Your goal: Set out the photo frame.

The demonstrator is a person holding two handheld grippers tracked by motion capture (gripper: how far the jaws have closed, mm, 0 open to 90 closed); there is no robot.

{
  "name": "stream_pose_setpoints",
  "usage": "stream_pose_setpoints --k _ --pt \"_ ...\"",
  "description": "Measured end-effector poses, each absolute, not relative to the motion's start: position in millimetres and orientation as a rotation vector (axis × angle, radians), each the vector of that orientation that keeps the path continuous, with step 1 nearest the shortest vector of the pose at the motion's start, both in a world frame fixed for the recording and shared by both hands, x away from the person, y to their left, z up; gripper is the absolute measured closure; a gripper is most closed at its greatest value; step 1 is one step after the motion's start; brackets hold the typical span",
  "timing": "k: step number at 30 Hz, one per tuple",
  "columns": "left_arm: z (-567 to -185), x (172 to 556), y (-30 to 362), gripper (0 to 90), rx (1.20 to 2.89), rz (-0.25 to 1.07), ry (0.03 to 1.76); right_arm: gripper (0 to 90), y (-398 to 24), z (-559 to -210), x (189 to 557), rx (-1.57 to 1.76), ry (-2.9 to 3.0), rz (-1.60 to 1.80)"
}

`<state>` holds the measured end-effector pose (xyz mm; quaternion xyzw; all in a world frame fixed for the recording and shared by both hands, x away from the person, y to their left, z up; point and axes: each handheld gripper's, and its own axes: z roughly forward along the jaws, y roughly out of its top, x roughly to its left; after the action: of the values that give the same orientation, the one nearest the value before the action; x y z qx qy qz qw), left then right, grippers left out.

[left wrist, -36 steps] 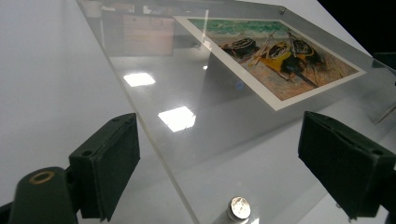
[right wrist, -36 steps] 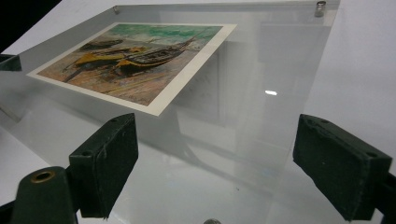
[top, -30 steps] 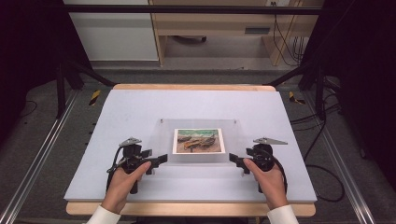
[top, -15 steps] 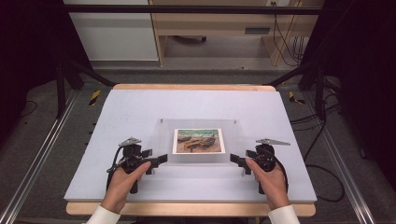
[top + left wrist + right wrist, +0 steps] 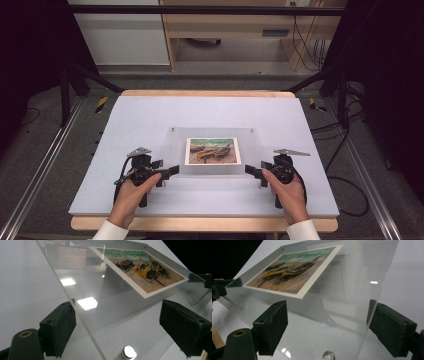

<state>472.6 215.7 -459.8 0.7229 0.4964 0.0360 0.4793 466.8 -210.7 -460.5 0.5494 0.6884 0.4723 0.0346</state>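
Clear picture frame (image 5: 212,151) with a boat print (image 5: 212,150), lying flat mid-table on the white board (image 5: 150,120): left gripper (image 5: 172,170) and right gripper (image 5: 250,170) are straddling its near corners with jaws wide, seemingly not yet pinching, so lifting is remaining.

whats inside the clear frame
A print of beached boats sits inside the clear frame, showing through its top sheet. Small metal studs sit at the corners. The print's back and whatever lies beneath it are covered.
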Motion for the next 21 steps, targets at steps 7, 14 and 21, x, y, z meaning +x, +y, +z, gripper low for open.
stream_pose_setpoints --k 7,14,21 --pt "-458.7 473.3 216.8 14.2 1.777 0.085 1.206 18.6 -210.3 -459.4 466.8 1.687 2.115 1.437" --pt "-454.9 473.8 218.4 17.4 1.799 0.095 1.205 19.3 -208.9 -455.7 467.5 1.667 2.14 1.405" --pt "-452.9 477.6 216.2 19.8 1.798 0.145 1.19 19.9 -208.1 -453.2 472.3 1.615 2.113 1.388"
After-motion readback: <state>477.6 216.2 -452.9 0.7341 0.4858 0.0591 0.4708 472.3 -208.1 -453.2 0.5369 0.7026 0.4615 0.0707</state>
